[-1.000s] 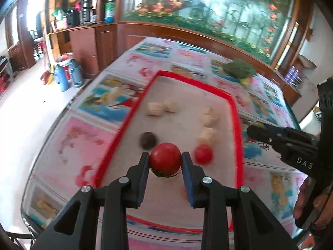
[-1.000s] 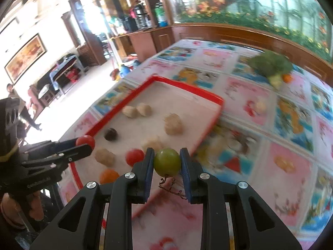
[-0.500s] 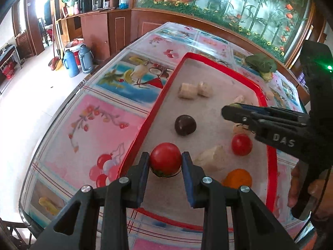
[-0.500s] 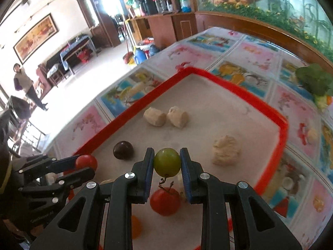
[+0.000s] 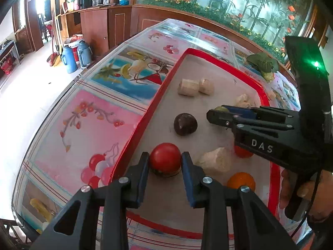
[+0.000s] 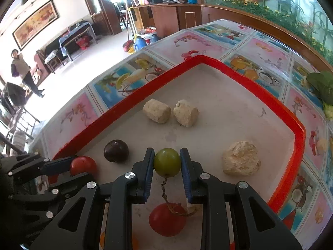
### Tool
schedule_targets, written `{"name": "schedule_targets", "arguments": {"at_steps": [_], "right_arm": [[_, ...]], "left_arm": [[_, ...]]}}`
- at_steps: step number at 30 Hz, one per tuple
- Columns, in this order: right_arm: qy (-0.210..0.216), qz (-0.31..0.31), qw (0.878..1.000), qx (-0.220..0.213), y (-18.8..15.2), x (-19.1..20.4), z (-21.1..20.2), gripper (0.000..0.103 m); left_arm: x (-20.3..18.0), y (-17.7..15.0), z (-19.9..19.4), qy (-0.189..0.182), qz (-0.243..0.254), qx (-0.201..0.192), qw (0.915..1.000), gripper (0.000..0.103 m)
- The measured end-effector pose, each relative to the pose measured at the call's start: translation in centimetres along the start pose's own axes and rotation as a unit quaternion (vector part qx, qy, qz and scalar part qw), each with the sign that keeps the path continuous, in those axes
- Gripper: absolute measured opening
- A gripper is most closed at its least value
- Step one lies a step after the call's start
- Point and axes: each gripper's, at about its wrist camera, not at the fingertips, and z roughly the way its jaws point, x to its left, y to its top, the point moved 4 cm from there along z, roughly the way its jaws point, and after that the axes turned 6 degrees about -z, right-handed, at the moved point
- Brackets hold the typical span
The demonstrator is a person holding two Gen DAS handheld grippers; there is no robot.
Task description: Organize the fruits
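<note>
Left wrist view: my left gripper [image 5: 165,162] is clamped on a red tomato [image 5: 165,158], jaws only as wide as the fruit, just inside the red tray [image 5: 149,112] near its left rim. The tomato's underside looks to be at or touching the tray floor; can't tell which. Ahead sits a dark plum [image 5: 185,124], w/ bare floor between it and my pads. To the right: a pale chunk [image 5: 216,162], an orange fruit [image 5: 241,181], and my right gripper [image 5: 216,114] reaching in across the tray. Two pale cylinders [image 5: 195,86] lie farther back; open floor around them.

Right wrist view: my right gripper [image 6: 167,164] is closed tight on a green fruit [image 6: 167,162], stem dangling, over the tray's middle. Below it lies another red tomato [image 6: 167,218]. Plum [image 6: 116,151] to the left, a pale lump [image 6: 241,161] to the right, clear floor fwd up to the cylinders [image 6: 170,112]. Left gripper [image 6: 68,168] w/ its tomato [image 6: 83,165] sits by the tray's [image 6: 299,137] left rim.
</note>
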Motion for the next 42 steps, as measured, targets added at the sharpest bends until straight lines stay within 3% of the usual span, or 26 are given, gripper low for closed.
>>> {"name": "schedule_targets", "arguments": {"at_steps": [5,9,13,22,26,31,32,36,42], "right_arm": [[-0.003,-0.002,1.0,0.003,0.0,0.0,0.4,0.025],[-0.011,-0.002,1.0,0.005,-0.1,-0.3,0.4,0.036],[-0.016,0.0,1.0,0.005,-0.3,-0.7,0.0,0.036],[-0.019,0.003,1.0,-0.004,-1.2,0.0,-2.6,0.036],[-0.031,0.001,0.999,-0.007,-1.8,0.5,-4.2,0.036],[-0.042,0.022,0.999,-0.013,-3.2,0.6,-6.7,0.036],[-0.049,0.024,0.998,-0.015,-3.6,0.8,-7.4,0.038],[-0.08,0.046,0.995,-0.031,-5.5,0.9,-9.8,0.065],[-0.089,0.084,0.991,-0.047,-8.8,1.3,-12.4,0.069]], "left_arm": [[-0.1,0.0,0.0,0.003,-0.002,0.002,1.0,0.034],[0.0,0.0,-0.1,0.0,-0.007,0.005,1.0,0.035],[-0.1,-0.2,-0.5,0.006,-0.006,0.001,1.0,0.047],[-1.3,-0.6,-1.5,0.008,0.004,-0.012,0.9999,0.059],[-2.0,-0.9,-2.0,0.008,0.007,-0.017,0.9998,0.068],[-3.0,-1.2,-2.7,-0.002,0.027,-0.022,0.9994,0.072],[-3.1,-1.3,-2.9,-0.005,0.03,-0.024,0.9993,0.072],[-3.8,-1.9,-3.9,-0.003,0.043,-0.039,0.9983,0.073],[-4.4,-3.8,-5.5,0.041,0.035,-0.061,0.9966,0.088]]}}
